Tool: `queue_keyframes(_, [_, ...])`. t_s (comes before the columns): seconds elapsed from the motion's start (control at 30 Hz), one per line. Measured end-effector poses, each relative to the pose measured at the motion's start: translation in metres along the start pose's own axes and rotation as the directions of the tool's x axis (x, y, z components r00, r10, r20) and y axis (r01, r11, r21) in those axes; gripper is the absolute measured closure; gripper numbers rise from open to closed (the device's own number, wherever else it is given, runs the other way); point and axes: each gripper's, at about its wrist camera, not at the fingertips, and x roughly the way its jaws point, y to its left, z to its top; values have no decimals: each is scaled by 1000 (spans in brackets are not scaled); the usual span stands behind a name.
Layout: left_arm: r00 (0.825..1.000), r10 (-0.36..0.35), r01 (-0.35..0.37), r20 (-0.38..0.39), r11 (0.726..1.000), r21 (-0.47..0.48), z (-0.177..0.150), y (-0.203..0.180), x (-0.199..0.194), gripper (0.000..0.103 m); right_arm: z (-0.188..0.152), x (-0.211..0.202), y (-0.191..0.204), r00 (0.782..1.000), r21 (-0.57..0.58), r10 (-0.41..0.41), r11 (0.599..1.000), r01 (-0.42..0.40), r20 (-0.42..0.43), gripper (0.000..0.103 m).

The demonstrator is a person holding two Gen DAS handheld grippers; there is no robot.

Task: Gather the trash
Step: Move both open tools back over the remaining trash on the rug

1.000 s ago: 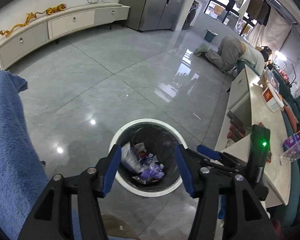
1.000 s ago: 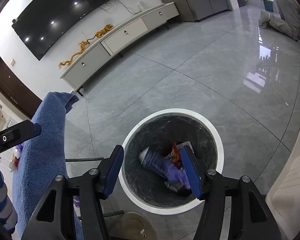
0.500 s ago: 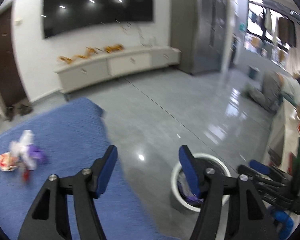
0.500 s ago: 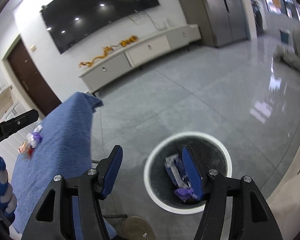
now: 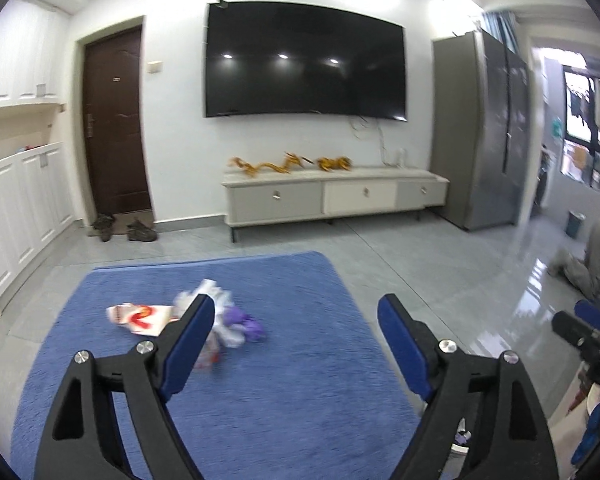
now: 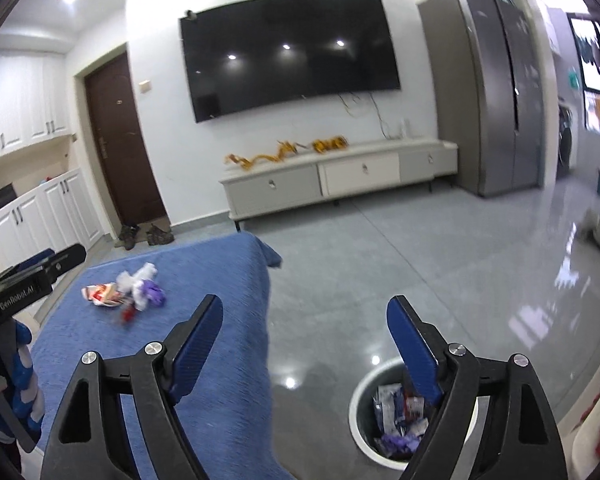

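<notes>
Both views had swung up from the trash bin (image 6: 384, 412) to the blue cloth (image 5: 292, 360); the left gripper (image 5: 294, 318) and right gripper (image 6: 304, 320) had just been opening, wide and empty. Wrappers (image 5: 204, 316) lay mid-cloth. "GenRobot.AI" marked the left gripper.

- Table cloth (image 5: 284, 392): plain blue, fuzzy.
- Wrapper (image 5: 140, 317): white with red print.
- Crumpled glove (image 5: 246, 322): purple.
- Bin (image 6: 358, 432): white rim, dark inside.
- Gripper pads (image 6: 198, 342): blue on black arms.
</notes>
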Motion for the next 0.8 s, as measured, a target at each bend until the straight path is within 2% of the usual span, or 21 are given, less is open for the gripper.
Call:
queue_keyframes(0.23, [996, 73, -70, 43, 995, -64, -5, 58, -36, 18, 16, -24, 47, 998, -86, 26, 996, -21, 51, 15])
queue_keyframes(0.5, [988, 128, -115, 86, 984, -139, -14, 113, -75, 14, 24, -38, 94, 996, -158, 64, 986, -54, 60, 15])
queue_keyframes(0.8, [986, 143, -125, 86, 974, -188, -27, 140, -91, 14, 28, -60, 136, 993, -251, 93, 965, -70, 79, 15])
